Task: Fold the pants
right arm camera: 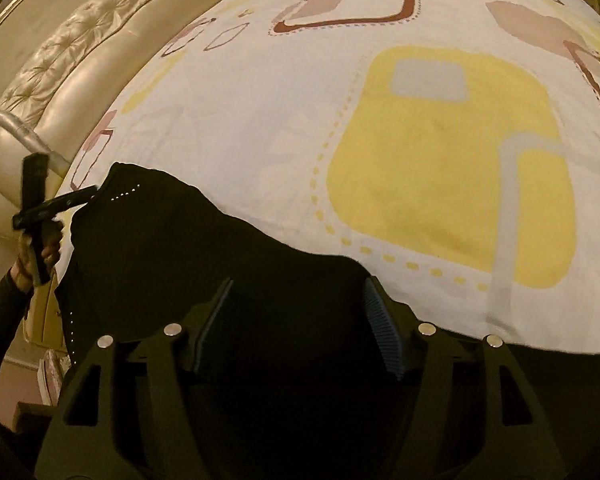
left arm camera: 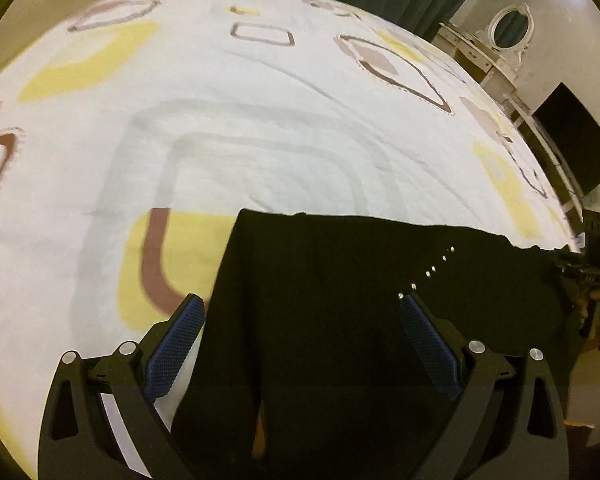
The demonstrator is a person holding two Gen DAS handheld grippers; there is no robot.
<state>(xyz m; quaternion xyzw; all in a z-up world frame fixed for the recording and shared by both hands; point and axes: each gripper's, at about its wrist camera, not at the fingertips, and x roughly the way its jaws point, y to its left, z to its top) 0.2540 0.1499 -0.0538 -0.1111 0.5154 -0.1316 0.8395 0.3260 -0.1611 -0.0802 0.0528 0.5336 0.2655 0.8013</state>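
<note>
- Left gripper point(left arm camera: 300, 300): its blue-padded jaws are standing spread wide and pinching nothing, hanging over the left end of the garment with one finger over the sheet and the other over the dark cloth.
- Black soft-fabric pants point(left arm camera: 340, 280) are lying on the white bedsheet with yellow and brown rounded-square print point(left arm camera: 220, 100), near the bed's front edge, part of the cloth draping over that edge.
- A slanting row of small silver studs point(left arm camera: 428, 272) is showing on the cloth; another stud row is running down the hanging part in the right wrist view.
- Handling, as a judgement: light, limp, no stiffness; it is likely sagging and bunching if lifted from one point, and sliding easily over the smooth sheet. The metal studs may be slippery under a pad.
- Where to take hold: the far straight edge, at its two corners, one gripper at each, pinching all layers together.
- Right gripper point(right arm camera: 298, 300): jaws parted over the dark cloth, pads pressing on nothing.
</note>
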